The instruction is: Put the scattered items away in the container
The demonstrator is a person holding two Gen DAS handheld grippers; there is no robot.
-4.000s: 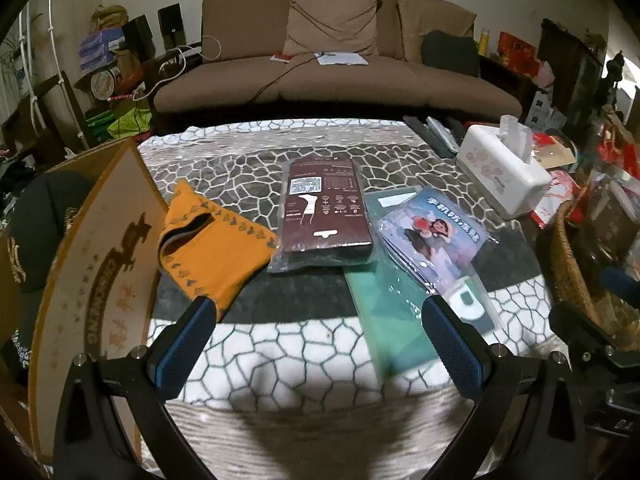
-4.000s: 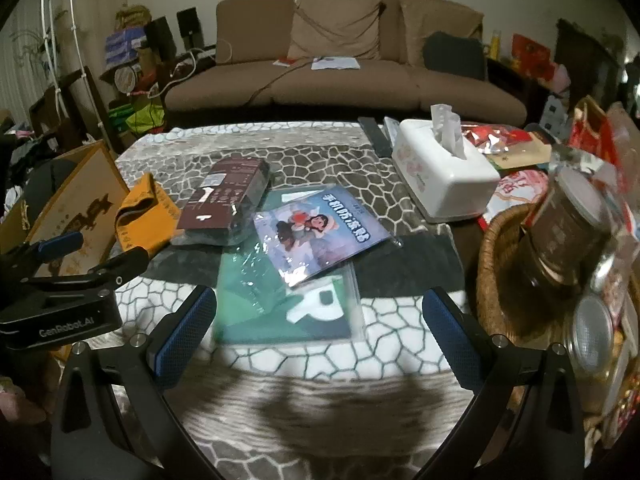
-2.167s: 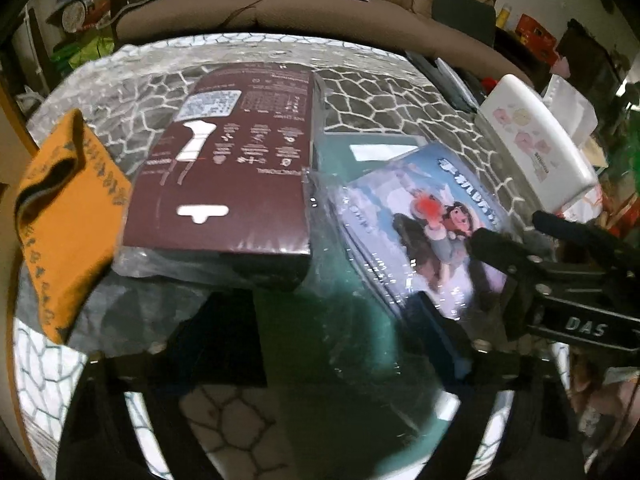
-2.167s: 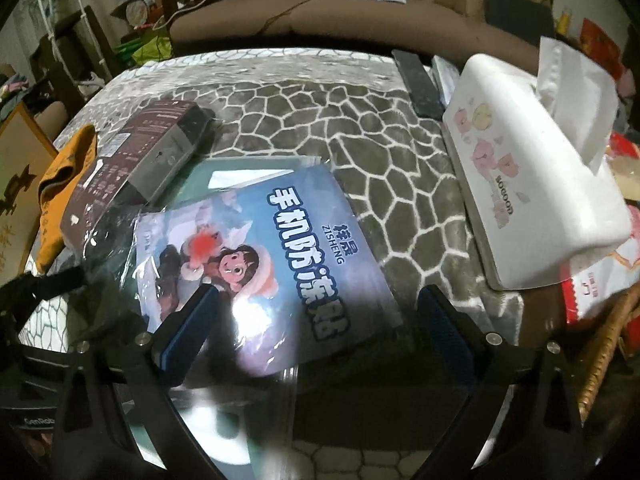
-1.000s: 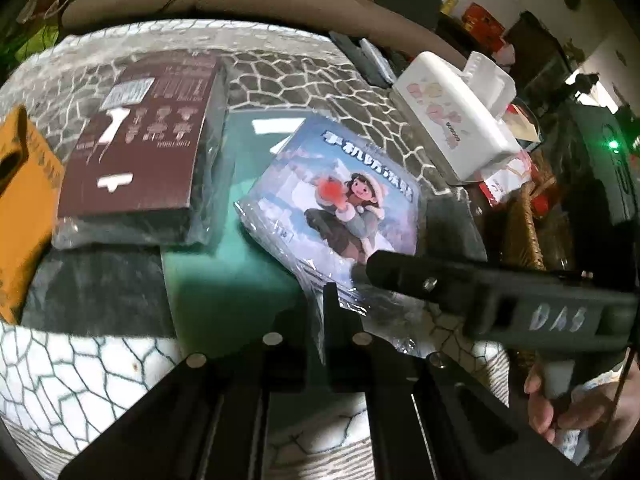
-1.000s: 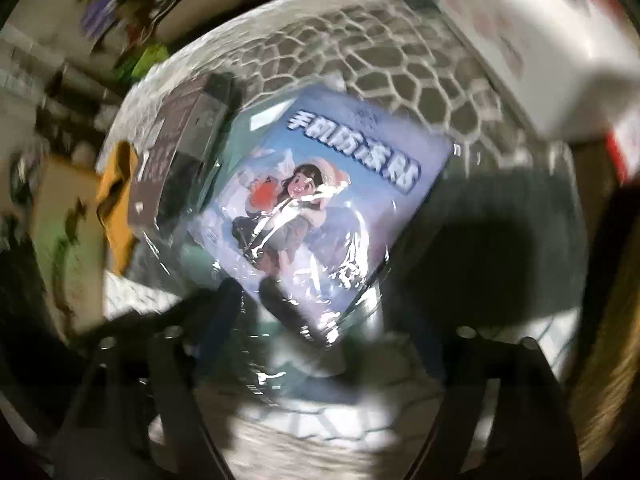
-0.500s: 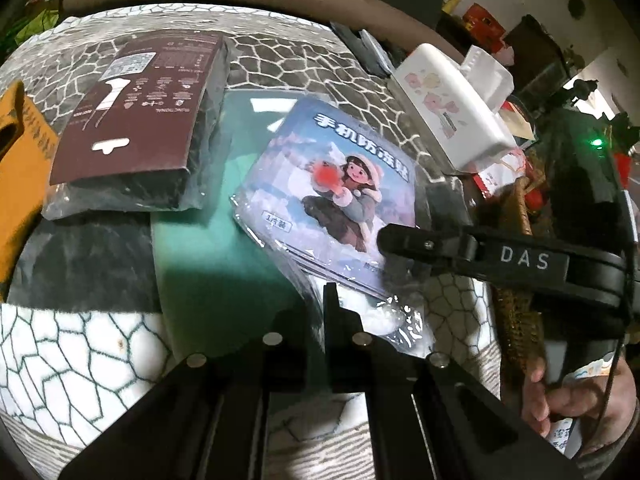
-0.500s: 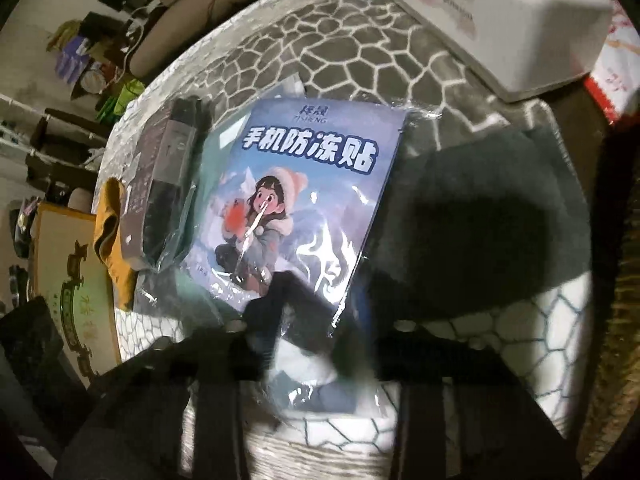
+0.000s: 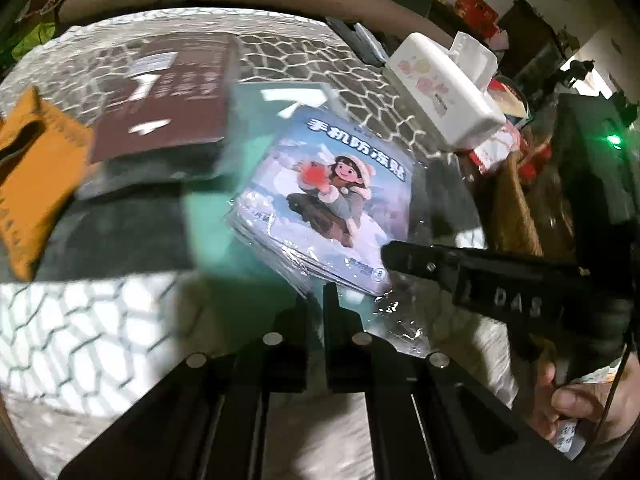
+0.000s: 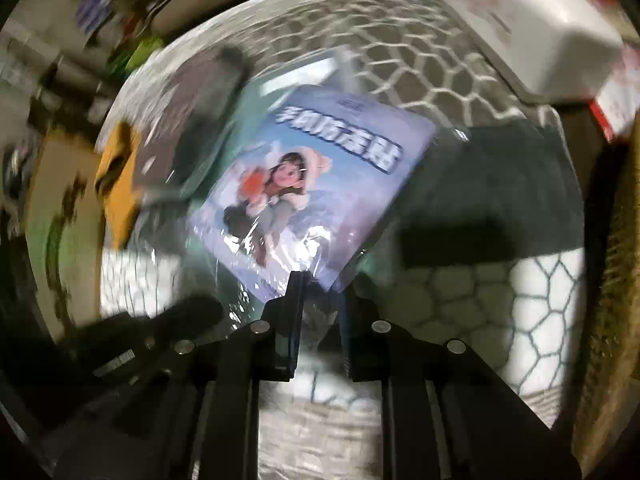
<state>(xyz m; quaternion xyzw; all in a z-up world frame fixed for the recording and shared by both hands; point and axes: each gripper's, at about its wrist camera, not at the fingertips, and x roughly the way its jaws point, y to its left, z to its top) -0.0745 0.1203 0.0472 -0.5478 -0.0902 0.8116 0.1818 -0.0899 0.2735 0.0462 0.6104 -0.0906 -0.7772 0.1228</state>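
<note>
left gripper (image 9: pixel 316 300) clamps green packet (image 9: pixel 216 236) (edge hidden) | right gripper (image 10: pixel 320 280) closing – cartoon packet (image 10: pixel 316 184) between

Lighting: dim room, warm cast, black vignette at the fisheye edges. Glare: white streaks on the clear plastic wrap of the blue illustrated packet (image 10: pixel 316 184); bright patch on the hexagon-patterned grey-and-white table cover (image 9: pixel 80 320). Shadows: dark band across that cover. Blur: right wrist view smeared throughout; left wrist view soft at the maroon flat box (image 9: pixel 168 108). Distortion: strong bowing toward the rims.
</note>
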